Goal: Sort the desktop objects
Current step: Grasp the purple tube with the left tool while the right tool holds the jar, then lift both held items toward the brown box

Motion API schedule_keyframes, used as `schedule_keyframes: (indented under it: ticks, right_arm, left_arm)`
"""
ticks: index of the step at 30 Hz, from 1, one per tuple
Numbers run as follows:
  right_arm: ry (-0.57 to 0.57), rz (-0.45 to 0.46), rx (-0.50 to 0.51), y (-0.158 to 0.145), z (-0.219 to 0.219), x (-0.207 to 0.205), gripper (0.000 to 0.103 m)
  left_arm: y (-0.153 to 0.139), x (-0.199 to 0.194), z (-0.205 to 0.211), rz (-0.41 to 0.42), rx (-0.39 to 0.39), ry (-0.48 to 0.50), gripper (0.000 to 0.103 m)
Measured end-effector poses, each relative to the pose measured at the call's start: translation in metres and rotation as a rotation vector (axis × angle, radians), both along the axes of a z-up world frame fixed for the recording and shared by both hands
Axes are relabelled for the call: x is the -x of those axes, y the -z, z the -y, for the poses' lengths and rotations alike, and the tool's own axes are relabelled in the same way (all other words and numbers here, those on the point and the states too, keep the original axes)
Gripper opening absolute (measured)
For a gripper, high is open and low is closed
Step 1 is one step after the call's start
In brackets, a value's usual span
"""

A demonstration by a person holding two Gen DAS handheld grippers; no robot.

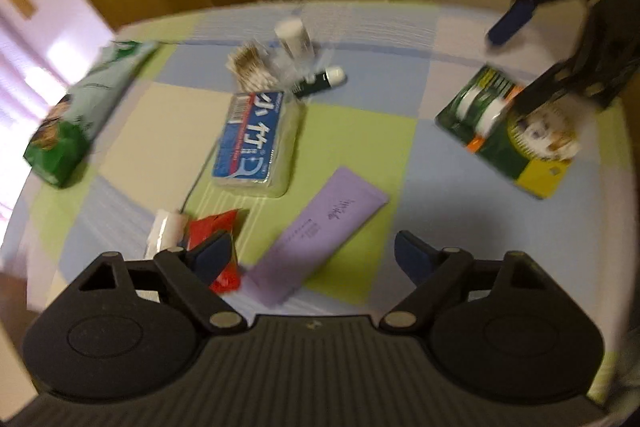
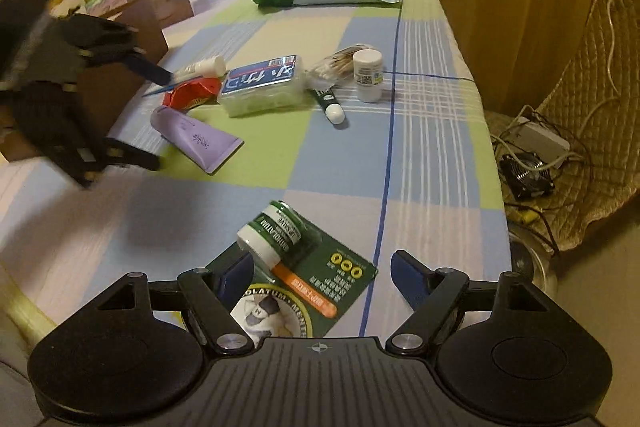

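Grippers both wide, nothing held | right gripper (image 2: 322, 277) hangs over green blister card (image 2: 320, 267) at near table edge | left gripper (image 1: 312, 255) above lilac tube (image 1: 320, 219) beside red sachet (image 1: 218, 227) | step: straddle tube across its flat width (soft, slippery plastic), close gently | checked tablecloth (image 2: 432, 163) may snag.

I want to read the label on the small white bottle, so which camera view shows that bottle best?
The right wrist view. There the white bottle stands upright, sharp and unblocked, with its printed label facing the camera. In the left wrist view the white bottle is far off and blurred, so its label cannot be read.
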State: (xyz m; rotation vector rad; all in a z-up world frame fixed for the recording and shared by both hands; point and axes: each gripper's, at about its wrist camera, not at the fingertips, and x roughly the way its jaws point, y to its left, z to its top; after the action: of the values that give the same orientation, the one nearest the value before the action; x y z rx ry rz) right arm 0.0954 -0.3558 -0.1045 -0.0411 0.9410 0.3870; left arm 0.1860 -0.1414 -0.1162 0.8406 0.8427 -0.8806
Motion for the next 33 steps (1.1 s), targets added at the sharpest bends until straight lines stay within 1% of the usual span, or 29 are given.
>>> schedule_keyframes:
  ticks: [2,3,4,5,6,7,10,12,13,14,15,18,20,21,22,23,24,25,29,33]
  right_arm:
    - [0.007,0.006,-0.01,-0.002,0.002,0.004,0.081]
    - [0.007,0.009,-0.018,-0.003,0.003,0.006,0.081]
    - [0.005,0.014,-0.025,-0.005,0.004,0.007,0.081]
    - [0.001,0.02,-0.035,-0.007,0.004,0.009,0.081]
    - [-0.012,0.022,-0.047,-0.009,0.004,0.008,0.081]
    - [-0.03,0.025,-0.051,-0.01,0.002,0.007,0.081]
    - [-0.1,0.035,-0.036,-0.011,-0.005,0.003,0.081]
    - [-0.162,0.041,-0.007,-0.011,-0.012,-0.002,0.081]
    - [-0.198,0.041,0.009,-0.011,-0.015,-0.005,0.081]
    - [-0.229,0.042,0.025,-0.01,-0.018,-0.008,0.081]
    - [-0.265,0.045,0.045,-0.008,-0.02,-0.011,0.081]
    - [-0.365,0.05,0.099,-0.003,-0.029,-0.019,0.081]
    - [-0.413,0.045,0.119,0.001,-0.033,-0.023,0.081]
    - [-0.435,0.045,0.129,0.002,-0.035,-0.024,0.081]
    - [-0.448,0.045,0.131,0.004,-0.036,-0.024,0.075]
    - [-0.459,0.036,0.125,0.006,-0.037,-0.026,0.048]
    - [-0.452,0.025,0.129,0.009,-0.037,-0.028,0.044]
    - [-0.444,0.014,0.134,0.013,-0.038,-0.029,0.039]
    - [-0.419,0.009,0.112,0.013,-0.041,-0.024,0.038]
    - [-0.366,0.014,0.077,0.008,-0.043,-0.016,0.038]
  left_arm:
    - [0.012,-0.012,0.005,-0.05,-0.04,-0.012,0.074]
    - [0.015,-0.016,0.004,-0.081,-0.028,-0.032,0.07]
    - [0.014,-0.019,0.0,-0.113,-0.011,-0.055,0.061]
    - [0.014,-0.02,-0.004,-0.145,-0.001,-0.078,0.049]
    - [0.013,-0.021,-0.008,-0.176,0.008,-0.101,0.042]
    - [0.013,-0.02,-0.013,-0.203,0.014,-0.126,0.027]
    - [0.012,-0.01,-0.028,-0.271,0.024,-0.206,0.026]
    - [0.011,-0.005,-0.034,-0.289,0.038,-0.255,0.026]
    - [0.011,-0.003,-0.036,-0.295,0.047,-0.279,0.032]
    - [0.011,-0.004,-0.037,-0.3,0.056,-0.301,0.041]
    - [0.012,-0.006,-0.037,-0.305,0.066,-0.321,0.044]
    - [0.015,-0.013,-0.032,-0.31,0.087,-0.362,0.055]
    - [0.017,-0.013,-0.026,-0.298,0.078,-0.373,0.057]
    - [0.017,-0.012,-0.026,-0.295,0.077,-0.38,0.057]
    - [0.017,-0.011,-0.027,-0.295,0.079,-0.389,0.049]
    - [0.016,-0.01,-0.028,-0.294,0.082,-0.397,0.03]
    - [0.014,-0.01,-0.029,-0.298,0.084,-0.407,0.026]
    - [0.012,-0.009,-0.032,-0.3,0.085,-0.421,0.026]
    - [0.008,0.001,-0.039,-0.268,0.069,-0.456,0.026]
    - [-0.003,0.014,-0.046,-0.25,0.089,-0.454,0.026]
